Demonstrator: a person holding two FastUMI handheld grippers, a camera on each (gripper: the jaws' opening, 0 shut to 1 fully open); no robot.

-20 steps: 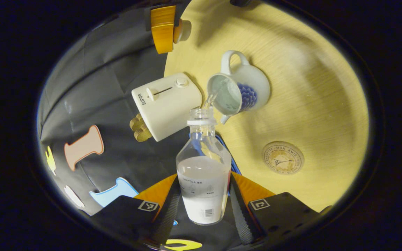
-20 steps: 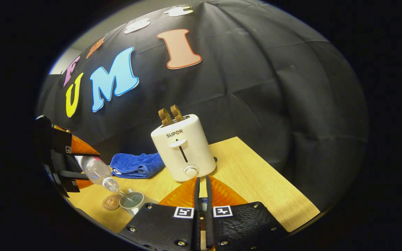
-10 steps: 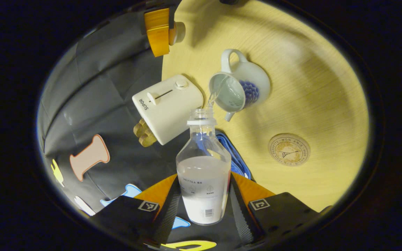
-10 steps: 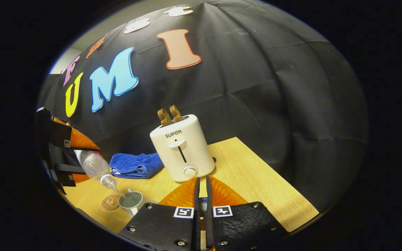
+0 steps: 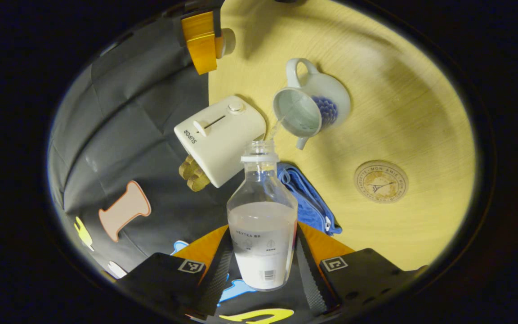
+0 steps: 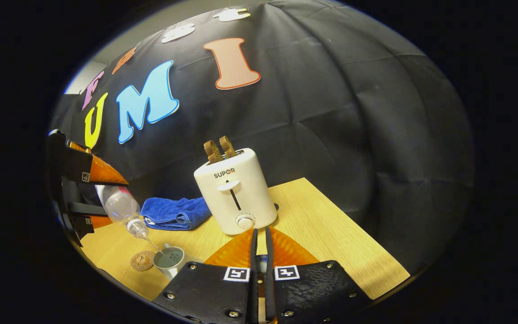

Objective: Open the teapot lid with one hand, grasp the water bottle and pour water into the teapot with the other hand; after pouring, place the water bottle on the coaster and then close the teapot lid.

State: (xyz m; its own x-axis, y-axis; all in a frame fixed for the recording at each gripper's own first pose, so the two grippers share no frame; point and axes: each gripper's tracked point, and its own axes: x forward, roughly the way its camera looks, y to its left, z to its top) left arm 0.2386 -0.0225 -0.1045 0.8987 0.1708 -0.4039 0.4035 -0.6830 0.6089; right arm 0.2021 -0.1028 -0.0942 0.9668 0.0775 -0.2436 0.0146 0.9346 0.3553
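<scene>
At the bottom centre of the left gripper view, the left gripper (image 5: 262,265) is clamped on the water bottle (image 5: 262,225), both fingers pressing its sides. A thin stream of water (image 5: 276,126) runs from the bottle mouth into the open teapot (image 5: 313,108) on the wooden table (image 5: 398,112). Right of the teapot lies the coaster (image 5: 381,182). At upper left of this view the right gripper (image 5: 203,40) holds the teapot lid (image 5: 227,41); its fingers are closed on it. Between bottle and teapot, left, stands the toaster (image 5: 218,135), the blue cloth (image 5: 306,198) beside it.
</scene>
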